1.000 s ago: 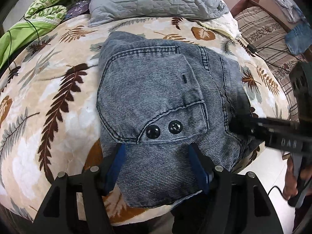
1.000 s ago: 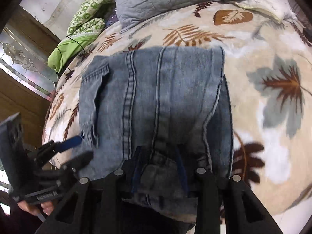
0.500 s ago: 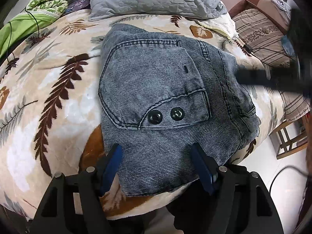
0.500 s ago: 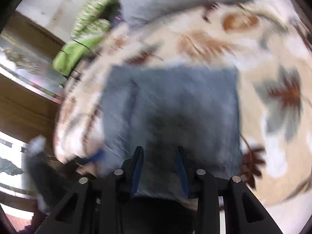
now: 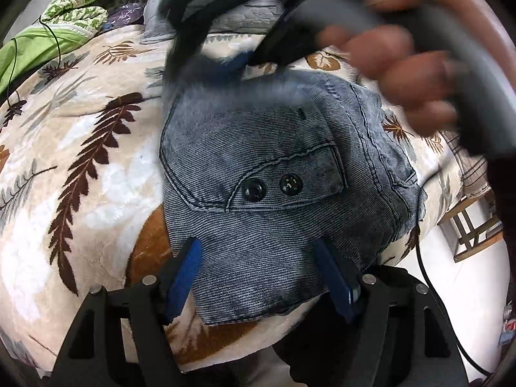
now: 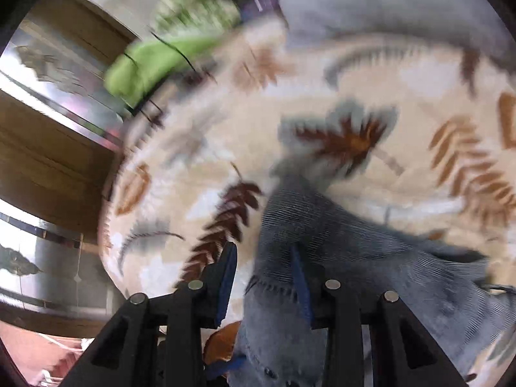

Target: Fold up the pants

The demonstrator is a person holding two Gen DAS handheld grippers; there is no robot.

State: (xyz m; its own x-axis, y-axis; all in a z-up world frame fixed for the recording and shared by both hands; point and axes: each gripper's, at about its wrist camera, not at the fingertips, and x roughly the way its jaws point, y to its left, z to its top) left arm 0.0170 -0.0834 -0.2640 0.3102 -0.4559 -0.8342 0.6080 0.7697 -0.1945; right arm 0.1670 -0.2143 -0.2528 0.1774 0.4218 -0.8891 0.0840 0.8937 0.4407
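Note:
The folded blue denim pants (image 5: 258, 167) lie on the leaf-patterned blanket (image 5: 80, 193), pocket flap with two black snaps facing up. My left gripper (image 5: 258, 277) is open, its blue fingers astride the near edge of the pants. My right gripper (image 5: 238, 61), blurred with the hand on it, hovers over the far edge of the pants. In the right wrist view the right gripper (image 6: 262, 277) is open over the pants (image 6: 354, 274), one finger over denim, the other over the blanket (image 6: 200, 174).
A grey quilted pillow (image 5: 245, 16) and green bedding (image 5: 48, 42) lie at the far side of the bed. A wooden stool (image 5: 474, 229) and a black cable stand on the floor at the right. A wood wall panel (image 6: 48, 148) is left of the bed.
My right gripper swung from the right side of the pants across to their far edge and turned. My left gripper stayed open at the near edge. The pants lie as before.

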